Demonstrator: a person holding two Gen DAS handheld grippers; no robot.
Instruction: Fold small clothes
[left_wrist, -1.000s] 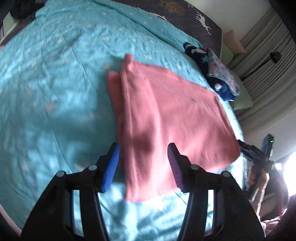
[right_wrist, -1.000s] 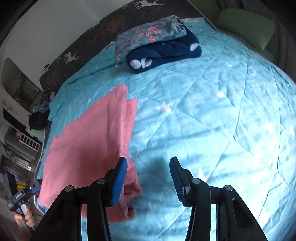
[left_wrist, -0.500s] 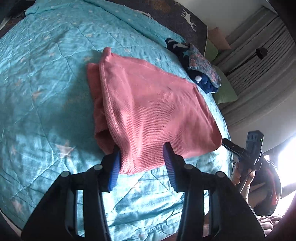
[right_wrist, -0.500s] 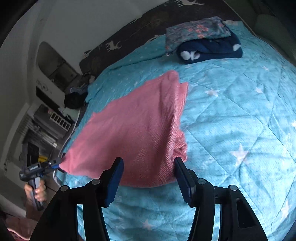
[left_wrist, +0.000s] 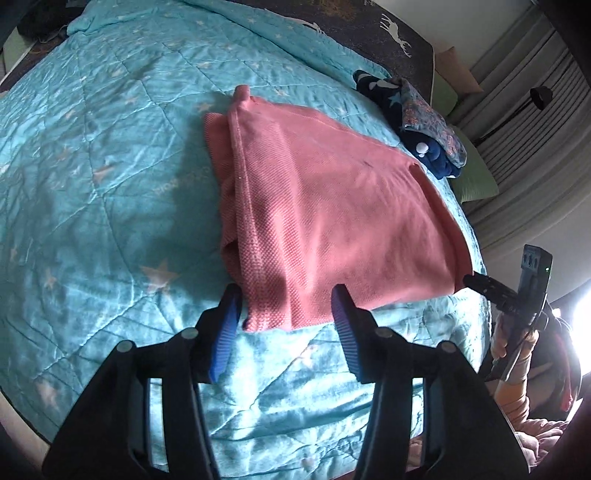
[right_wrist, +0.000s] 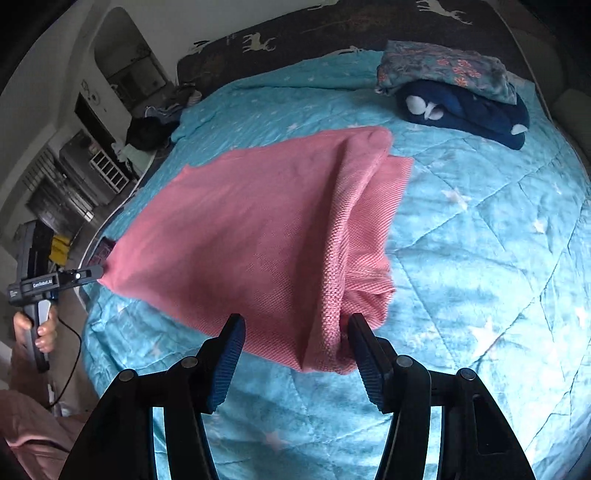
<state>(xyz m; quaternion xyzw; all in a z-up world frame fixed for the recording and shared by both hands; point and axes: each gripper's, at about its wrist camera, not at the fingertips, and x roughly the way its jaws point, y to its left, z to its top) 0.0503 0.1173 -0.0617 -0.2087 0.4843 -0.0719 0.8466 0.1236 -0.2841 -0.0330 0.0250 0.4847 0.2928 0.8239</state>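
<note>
A pink knit garment (left_wrist: 332, 214) lies folded lengthwise on the teal star quilt (left_wrist: 110, 184). My left gripper (left_wrist: 286, 295) straddles its near corner. The jaws are opening, and the blue pads stand clear of the cloth between them. In the right wrist view the same garment (right_wrist: 258, 229) spreads away to the left, its thick folded edge running down between the fingers of my right gripper (right_wrist: 295, 321), which is open and not pressing. Each view shows the other gripper at the opposite near corner: the right gripper (left_wrist: 480, 284) and the left gripper (right_wrist: 88, 275).
A stack of folded clothes (right_wrist: 454, 85), floral on dark blue, sits near the dark deer-print headboard end. A green pillow (left_wrist: 476, 173) lies beyond it. The person's hand (right_wrist: 37, 328) holds a gripper handle off the bed's edge. Shelves and clutter stand beside the bed.
The right gripper rolled and moved from beside the garment to straddle its folded corner. The left gripper's jaws narrowed around the other corner, then widened again.
</note>
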